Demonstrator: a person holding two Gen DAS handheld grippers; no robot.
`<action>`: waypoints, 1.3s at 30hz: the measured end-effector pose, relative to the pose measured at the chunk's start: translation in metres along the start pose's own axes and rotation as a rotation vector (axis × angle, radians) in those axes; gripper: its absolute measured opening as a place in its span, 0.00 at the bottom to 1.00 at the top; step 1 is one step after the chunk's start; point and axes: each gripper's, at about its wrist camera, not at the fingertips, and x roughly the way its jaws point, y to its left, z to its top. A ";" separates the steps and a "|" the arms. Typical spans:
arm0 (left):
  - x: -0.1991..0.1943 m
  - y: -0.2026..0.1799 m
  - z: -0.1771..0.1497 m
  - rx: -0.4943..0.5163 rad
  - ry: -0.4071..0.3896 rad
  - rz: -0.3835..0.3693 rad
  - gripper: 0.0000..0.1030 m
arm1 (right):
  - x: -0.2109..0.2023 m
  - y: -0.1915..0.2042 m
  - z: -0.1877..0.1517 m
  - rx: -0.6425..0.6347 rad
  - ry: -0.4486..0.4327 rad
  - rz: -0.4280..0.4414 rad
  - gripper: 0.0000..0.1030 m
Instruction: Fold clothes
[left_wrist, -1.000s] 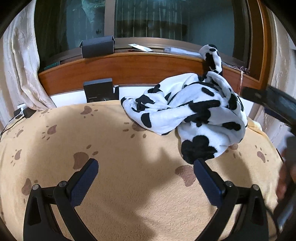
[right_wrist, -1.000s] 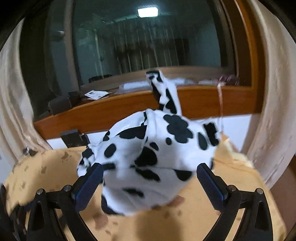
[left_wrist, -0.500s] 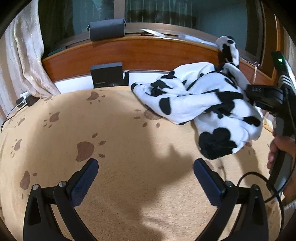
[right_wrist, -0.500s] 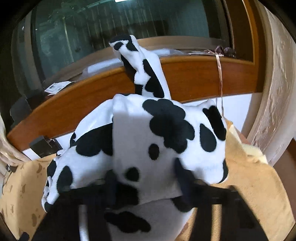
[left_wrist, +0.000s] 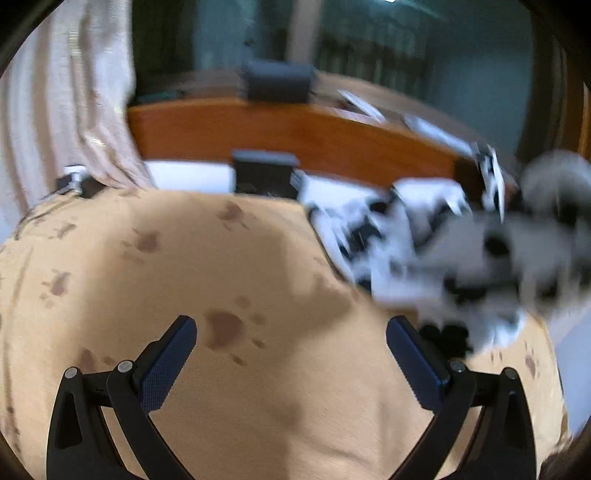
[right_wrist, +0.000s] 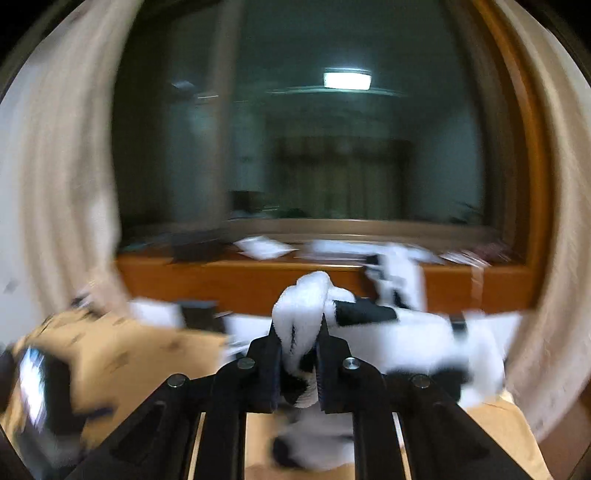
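1. The right tongs (right_wrist: 298, 354) have just been closing and now pinch a bunched fold of the cow-print garment (right_wrist: 306, 306)
2. The left tongs (left_wrist: 291, 354) stand wide apart, holding nothing, above the paw-print blanket (left_wrist: 184, 277)
3. The garment (left_wrist: 461, 258) lies blurred at the blanket's right side

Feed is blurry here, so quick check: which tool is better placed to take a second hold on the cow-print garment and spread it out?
Left. The left tool is open and empty over the paw-print blanket, the cow-print garment just ahead to its right. The right tool, jaws just closed, already pinches a bunch of it.
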 end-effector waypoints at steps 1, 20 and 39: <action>-0.004 0.010 0.005 -0.018 -0.019 0.009 1.00 | -0.006 0.016 -0.006 -0.040 0.006 0.036 0.15; -0.008 -0.003 -0.004 0.092 0.009 -0.083 1.00 | -0.052 0.038 -0.115 -0.076 0.224 0.074 0.82; 0.004 -0.027 -0.023 0.153 0.070 -0.113 1.00 | 0.009 -0.221 -0.127 0.598 0.403 -0.212 0.82</action>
